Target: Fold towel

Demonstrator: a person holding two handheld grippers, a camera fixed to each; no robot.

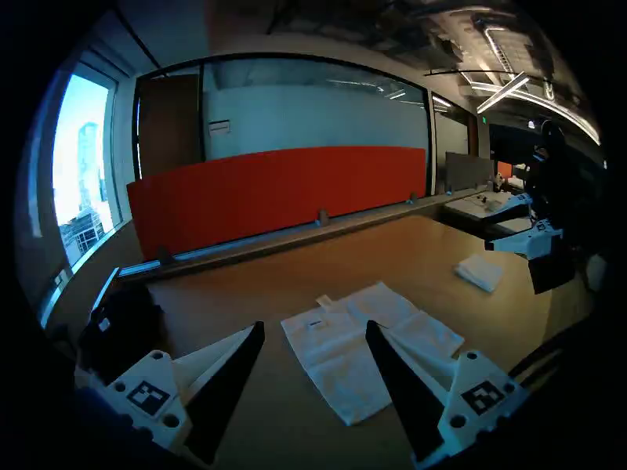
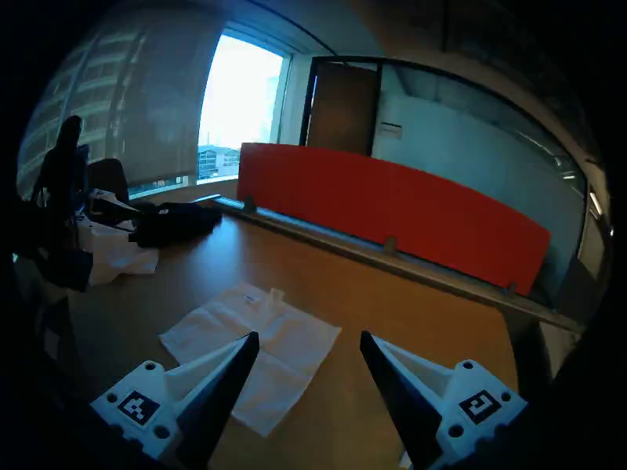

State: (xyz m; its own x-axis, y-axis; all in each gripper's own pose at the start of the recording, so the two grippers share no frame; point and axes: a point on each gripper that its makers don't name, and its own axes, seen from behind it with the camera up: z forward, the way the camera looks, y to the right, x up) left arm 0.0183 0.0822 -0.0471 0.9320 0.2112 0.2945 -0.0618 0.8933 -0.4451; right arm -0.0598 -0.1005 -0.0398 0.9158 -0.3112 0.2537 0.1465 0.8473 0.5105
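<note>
While both grippers hang above the table, the towel lies spread flat on the wood, creased into panels and touched by no finger. In the left gripper view it sits low in the picture, at about 6 o'clock, with a small tab poking from its far edge. The left gripper has its fingers set wide apart and holds nothing; the towel shows through the gap between them. At 3 o'clock in that view the right gripper shows farther off, with a small folded cloth on the table just below it. A dark bundle lies at 8 o'clock, near the table's edge.

In the right gripper view the towel lies at 6 to 7 o'clock, running under the gripper's left finger. The right gripper is also spread wide and empty — both fingers are above the cloth, not on it. At 9 o'clock there is a heap of white cloth, touching the dark bundle beyond it.

A red panel stands along the table's far side, and a bright window fills the wall at 9 o'clock in the left gripper view — at 11 o'clock in the other.
</note>
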